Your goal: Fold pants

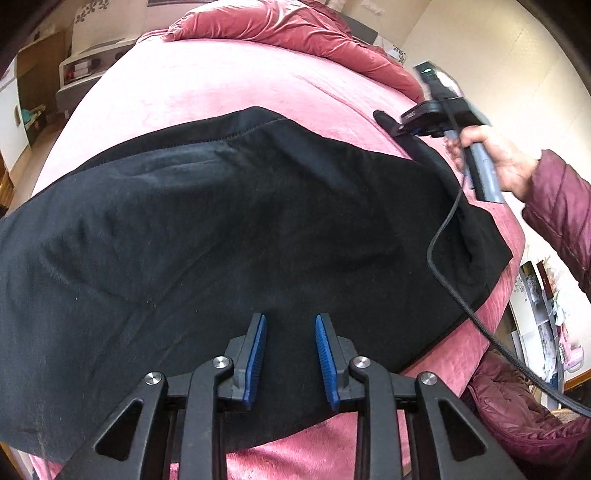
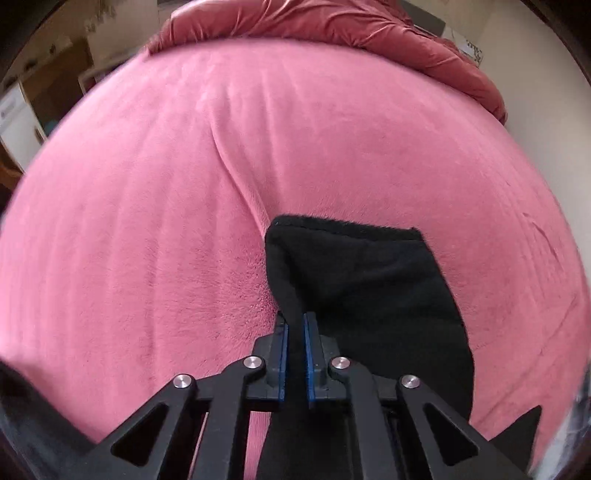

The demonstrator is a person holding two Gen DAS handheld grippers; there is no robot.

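Black pants point(image 1: 240, 229) lie spread across a pink bed cover point(image 1: 207, 85). My left gripper point(image 1: 290, 317) hovers over their near edge, its blue pads apart, and only flat fabric shows in the gap. At the pants' far right end, a hand point(image 1: 506, 162) holds my right gripper point(image 1: 397, 127) down on a corner of the cloth. In the right wrist view, that right gripper point(image 2: 294, 315) is shut on a fold of the black pants point(image 2: 369, 280), which rises between the blue pads. The rest of the garment trails back under the gripper.
A crumpled red duvet point(image 1: 295, 26) is heaped at the far end of the bed. A black cable point(image 1: 443, 236) hangs from the right gripper across the pants' right side. The person's dark red sleeve point(image 1: 561, 206) is at right. A bedside unit point(image 1: 85, 70) stands far left.
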